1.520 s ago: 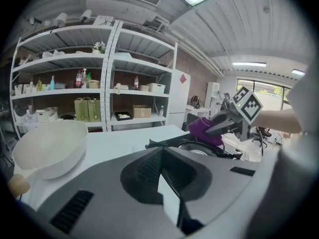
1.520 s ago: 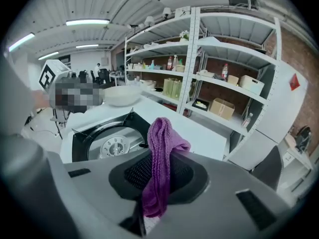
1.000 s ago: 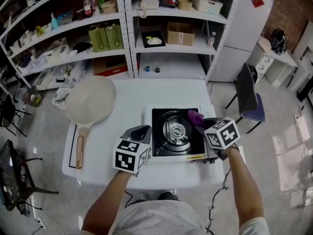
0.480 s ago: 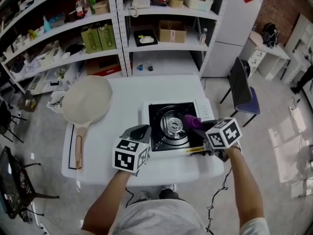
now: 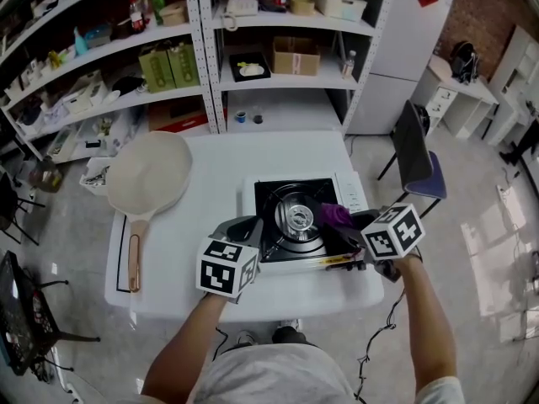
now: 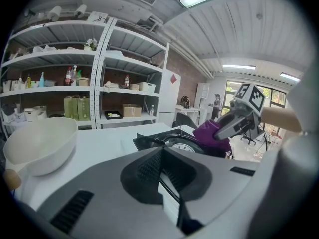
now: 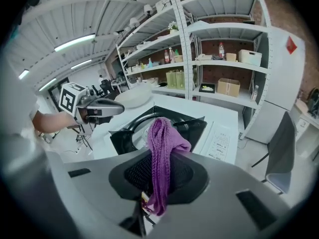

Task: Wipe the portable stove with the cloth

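The portable stove (image 5: 290,219) has a black top with a round burner and sits on the white table (image 5: 219,162), near its front right. My right gripper (image 5: 349,221) is shut on a purple cloth (image 5: 334,215), which rests on the right part of the stove top. The right gripper view has the cloth (image 7: 162,138) hanging between the jaws over the stove (image 7: 130,136). My left gripper (image 5: 244,228) is shut and empty at the stove's left edge. In the left gripper view the stove (image 6: 159,142) and cloth (image 6: 212,133) lie ahead of it.
A large white pan (image 5: 152,173) with a wooden handle (image 5: 135,259) lies on the table's left side. Metal shelves (image 5: 210,49) loaded with boxes and bottles stand behind the table. A dark chair (image 5: 413,162) is at the right.
The right gripper has drawn the purple cloth a little toward the near side along the stove's right part. The left gripper stays at the stove's left edge.
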{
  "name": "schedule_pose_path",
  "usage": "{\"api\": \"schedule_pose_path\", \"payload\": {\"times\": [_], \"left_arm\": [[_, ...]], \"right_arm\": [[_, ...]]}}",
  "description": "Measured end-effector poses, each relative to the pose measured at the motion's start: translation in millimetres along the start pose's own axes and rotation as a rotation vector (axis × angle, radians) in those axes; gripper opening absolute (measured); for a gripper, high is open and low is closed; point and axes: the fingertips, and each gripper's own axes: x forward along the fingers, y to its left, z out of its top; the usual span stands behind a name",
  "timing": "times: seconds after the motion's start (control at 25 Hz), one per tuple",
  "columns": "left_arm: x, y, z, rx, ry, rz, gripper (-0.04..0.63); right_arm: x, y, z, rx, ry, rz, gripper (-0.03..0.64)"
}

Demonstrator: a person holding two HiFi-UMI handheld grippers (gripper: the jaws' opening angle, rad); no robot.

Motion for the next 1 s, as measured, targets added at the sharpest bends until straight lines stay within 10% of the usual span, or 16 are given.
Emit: {"api": "schedule_pose_path", "payload": {"times": [1.0], "left_arm": [[9.9,45.7,6.7,-0.062,-0.006,0.178,0.005]], "right_arm": [[25.8,-67.3,153.1,-0.234,-0.095,0.009,0.061]]}}
